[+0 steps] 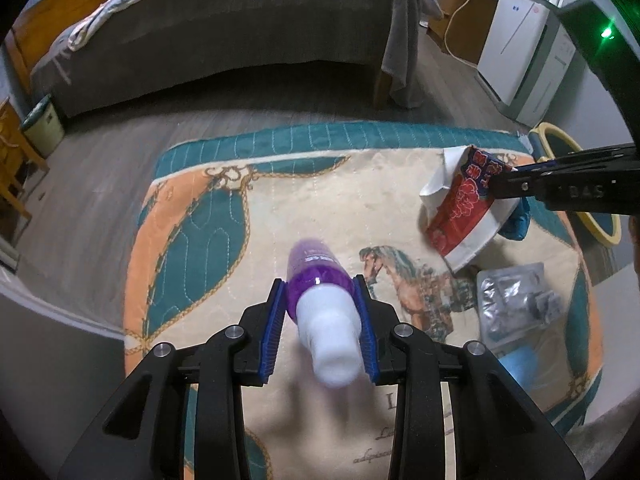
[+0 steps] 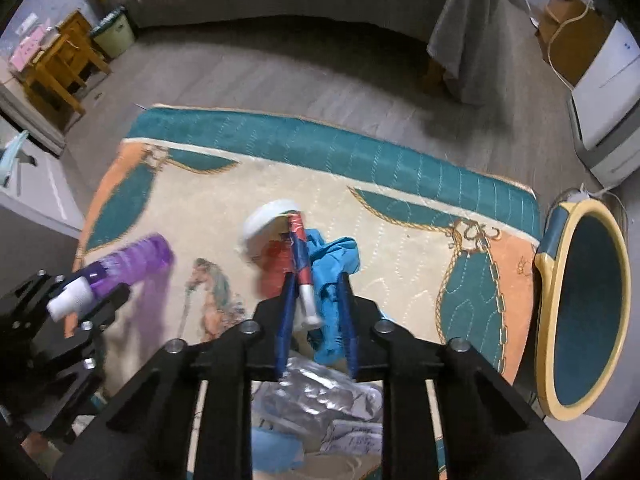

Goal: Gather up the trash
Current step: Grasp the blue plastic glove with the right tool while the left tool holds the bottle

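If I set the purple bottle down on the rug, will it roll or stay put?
Probably rolls: the purple bottle is round-bodied and held lengthwise between the left gripper fingers. Its smooth plastic may slip. The soft rug would likely damp rolling.

A patterned rug (image 1: 328, 200) with a horse motif (image 1: 404, 284) lies on the grey wood floor (image 1: 120, 152) before a grey-draped bed (image 1: 240, 20), with a white appliance (image 1: 516, 48) against the wall and wooden furniture (image 2: 60, 64) off to one side.

Both wrist views overlook rug (image 1: 340, 200) (possibly close).
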Available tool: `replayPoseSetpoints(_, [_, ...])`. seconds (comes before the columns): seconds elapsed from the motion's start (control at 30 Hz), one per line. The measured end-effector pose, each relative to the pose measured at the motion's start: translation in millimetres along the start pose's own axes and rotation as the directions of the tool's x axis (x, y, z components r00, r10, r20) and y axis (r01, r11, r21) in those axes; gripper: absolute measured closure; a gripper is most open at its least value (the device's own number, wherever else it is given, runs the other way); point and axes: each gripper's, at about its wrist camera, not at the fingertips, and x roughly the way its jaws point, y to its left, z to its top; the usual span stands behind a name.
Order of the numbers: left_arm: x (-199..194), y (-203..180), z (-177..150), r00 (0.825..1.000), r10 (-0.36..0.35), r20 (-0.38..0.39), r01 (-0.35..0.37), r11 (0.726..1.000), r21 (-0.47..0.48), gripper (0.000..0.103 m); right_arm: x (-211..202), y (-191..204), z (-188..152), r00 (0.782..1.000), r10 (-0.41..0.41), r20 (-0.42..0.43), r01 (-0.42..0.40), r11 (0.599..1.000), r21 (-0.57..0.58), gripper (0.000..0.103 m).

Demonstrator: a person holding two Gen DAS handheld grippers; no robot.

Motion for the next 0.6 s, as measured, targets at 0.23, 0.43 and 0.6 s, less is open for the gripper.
replayPoseSetpoints(0.23, [-7.3,-8.4,-0.7,1.0,-0.01,0.009,0.01,1.0,0.018,0.069,-2.0,15.3,-11.3,0.999,-0.031,-0.016,0.03,0.995,-0.1,0.085])
replayPoseSetpoints(0.43, [-3.6,-12.2,-1.5,1.0,-0.009,0.001,0.009,0.999,0.037,0.069,0.3,32.5,-21.6,0.992,0.098,-0.086,-0.111,0.979,-0.173,0.067])
replayPoseSetpoints(0.6, [-2.5,-10.8,-1.1,1.0,-0.014,0.005,0.014,0.999,0.036,0.069,-7.1,19.2,-16.6,0.986,0.155,-0.06,-0.16,0.983,-0.089,0.067])
